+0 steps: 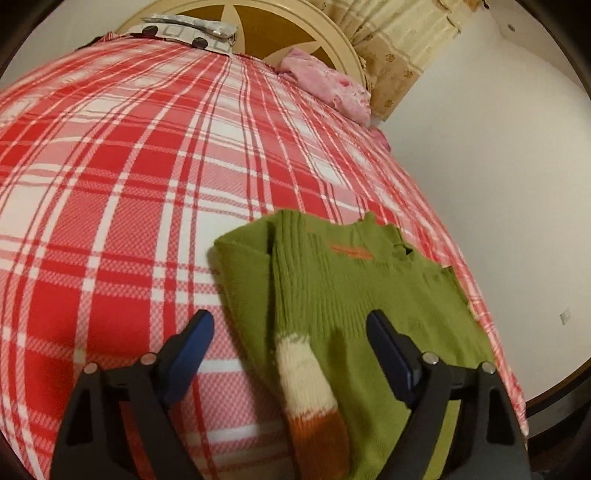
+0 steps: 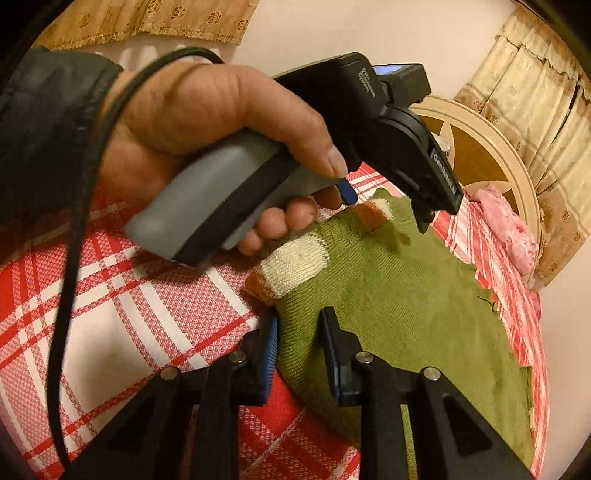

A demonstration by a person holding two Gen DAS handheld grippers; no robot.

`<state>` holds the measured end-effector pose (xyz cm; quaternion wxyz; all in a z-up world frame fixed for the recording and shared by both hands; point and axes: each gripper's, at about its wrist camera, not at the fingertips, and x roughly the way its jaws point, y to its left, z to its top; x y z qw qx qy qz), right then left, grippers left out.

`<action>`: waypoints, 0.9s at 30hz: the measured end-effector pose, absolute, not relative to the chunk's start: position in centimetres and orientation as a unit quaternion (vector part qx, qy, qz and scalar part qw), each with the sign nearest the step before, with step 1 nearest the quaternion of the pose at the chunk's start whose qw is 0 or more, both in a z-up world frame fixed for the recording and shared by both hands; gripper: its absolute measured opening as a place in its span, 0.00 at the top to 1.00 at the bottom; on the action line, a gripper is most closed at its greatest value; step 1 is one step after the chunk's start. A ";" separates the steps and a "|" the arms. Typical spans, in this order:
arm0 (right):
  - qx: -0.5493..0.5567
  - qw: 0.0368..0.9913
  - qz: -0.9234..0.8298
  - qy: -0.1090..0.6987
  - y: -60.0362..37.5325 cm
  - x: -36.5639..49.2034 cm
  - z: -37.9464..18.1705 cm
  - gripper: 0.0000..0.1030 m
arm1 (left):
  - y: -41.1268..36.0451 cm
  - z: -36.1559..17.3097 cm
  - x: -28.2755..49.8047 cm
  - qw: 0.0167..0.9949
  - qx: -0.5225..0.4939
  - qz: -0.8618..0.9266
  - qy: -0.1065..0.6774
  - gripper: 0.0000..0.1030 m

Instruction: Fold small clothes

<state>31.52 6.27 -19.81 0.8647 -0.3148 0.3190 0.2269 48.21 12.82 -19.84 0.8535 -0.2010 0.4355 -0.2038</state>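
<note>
Sweater (image 1: 354, 295), green knit w/ cream-and-orange cuffs, lies on the bed (image 1: 110, 184), right under both grippers. Judging by the lay, folding is partway: one sleeve (image 1: 306, 365) is already laid across the body, its cuff pointing back toward the left gripper (image 1: 291, 325); the other sleeve's cuff shows in the right wrist view, just past the left hand (image 2: 207, 122). Prob. left to do: fold the body over itself & tidy.

Left gripper: jaws spread wide, nothing held, hovering over the folded sleeve; one finger above the plaid sheet, the other above green knit. Can't tell if either tip touches the cloth.

Right gripper (image 2: 299, 328): jaws only partly apart, set astride the sweater's near edge, knit bunched between them; not clamped as far as I can see.

Farther off, beyond both grippers: pink cloth (image 1: 332, 88) by the round headboard (image 1: 332, 33), curtain (image 1: 399, 44) behind.
</note>
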 end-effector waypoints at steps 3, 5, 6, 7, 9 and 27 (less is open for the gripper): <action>-0.308 0.865 0.230 0.322 6.1 31.6 -19.7 0.77 | 13.0 -20.1 48.8 0.845 -0.222 -0.215 0.436 0.25; -0.307 0.865 0.231 0.323 6.0 31.7 -19.6 0.77 | 13.1 -20.4 49.0 0.835 -0.237 -0.232 0.439 0.48; -0.302 0.865 0.234 0.325 5.7 31.9 -19.5 0.77 | 13.0 -20.7 49.1 0.829 -0.239 -0.236 0.447 0.72; -0.294 0.865 0.238 0.329 5.5 32.1 -19.3 0.77 | 12.9 -20.9 49.2 0.826 -0.239 -0.236 0.453 0.77; -0.266 0.866 0.249 0.342 4.7 32.7 -18.8 0.77 | 13.0 -20.7 49.0 0.826 -0.245 -0.241 0.447 0.82; -0.177 0.911 0.224 0.297 -2.6 33.3 -12.7 0.88 | 11.1 -15.0 48.9 0.829 -0.282 -0.284 0.391 0.85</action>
